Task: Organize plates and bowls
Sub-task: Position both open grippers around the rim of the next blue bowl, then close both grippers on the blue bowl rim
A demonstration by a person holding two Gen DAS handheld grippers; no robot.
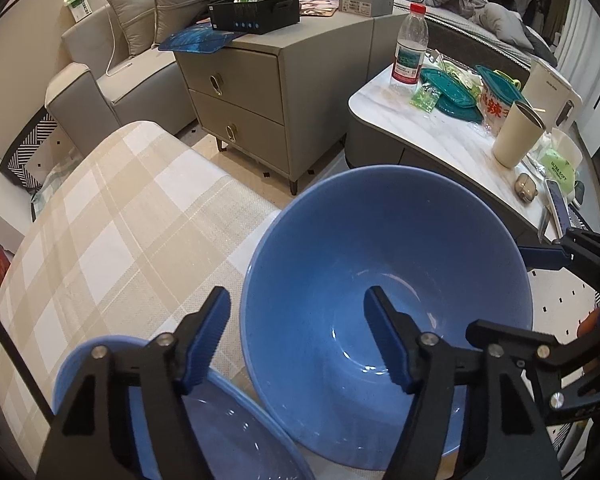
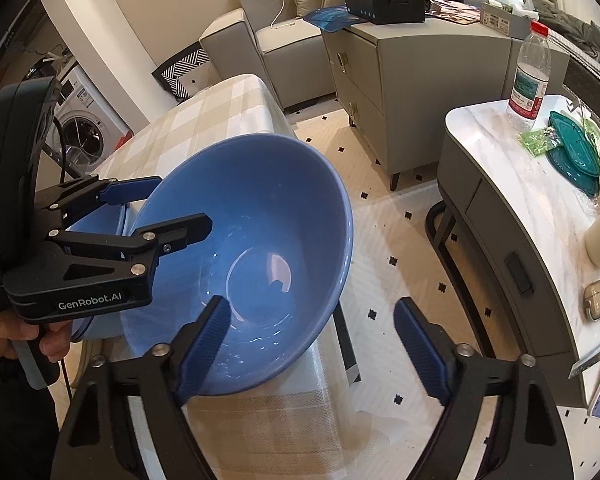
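The big blue bowl point(image 1: 384, 280), hard, smooth and easy to break, is straddled at its rim by the spread jaws of the left gripper point(image 1: 296, 336), while the right gripper's point(image 2: 312, 340) jaws are spread and empty.

**Camera placement, two wrist-mounted fisheye views**

Left wrist view: looks forward and down along the left gripper point(image 1: 296, 332) from close above the checked tablecloth point(image 1: 112, 232), facing the grey drawer cabinet point(image 1: 256, 96) and the marble side table point(image 1: 432, 136).

Right wrist view: looks forward and down along the right gripper point(image 2: 312, 340) from the table's near edge, set further right, so the left gripper point(image 2: 172, 204) appears side-on at its left margin.

Shared field: both views take in the large blue bowl point(image 1: 384, 292) point(image 2: 256, 248) at close range, the tablecloth point(image 2: 204, 120), the cabinet point(image 2: 416, 88), the side table point(image 2: 512, 184) and the water bottle point(image 1: 410, 48) point(image 2: 530, 72).
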